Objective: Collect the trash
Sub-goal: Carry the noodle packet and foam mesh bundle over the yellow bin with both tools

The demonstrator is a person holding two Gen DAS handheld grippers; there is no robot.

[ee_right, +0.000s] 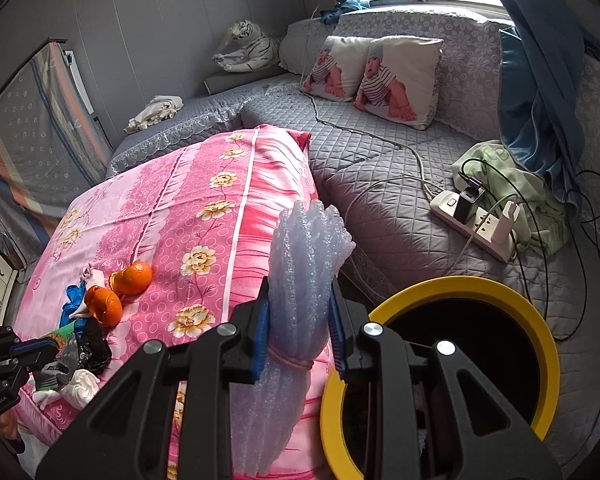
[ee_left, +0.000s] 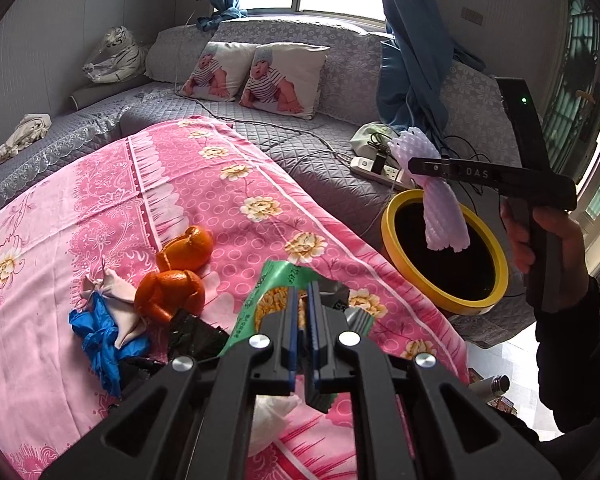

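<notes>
My right gripper [ee_right: 300, 316] is shut on a lilac foam fruit net [ee_right: 300, 280] and holds it above the yellow-rimmed black bin; in the left wrist view the net [ee_left: 440, 208] hangs over the bin [ee_left: 404, 248]. My left gripper [ee_left: 304, 308] is shut on a green snack wrapper [ee_left: 276, 280] on the pink floral cloth [ee_left: 100, 208]. Two orange peels [ee_left: 172, 288], a blue glove [ee_left: 100, 332], a pink scrap, black wrappers [ee_left: 192, 332] and white tissue [ee_left: 272, 412] lie beside it. The left gripper [ee_right: 36, 350] also shows at the left edge of the right wrist view.
The bin [ee_right: 540, 328] stands on a grey quilted sofa beside the pink-covered table. A power strip [ee_right: 476, 220] with plugs and cables lies behind it, next to a green cloth [ee_right: 540, 200]. Two baby-print cushions [ee_right: 380, 72] and a toy tiger [ee_right: 248, 48] sit at the back.
</notes>
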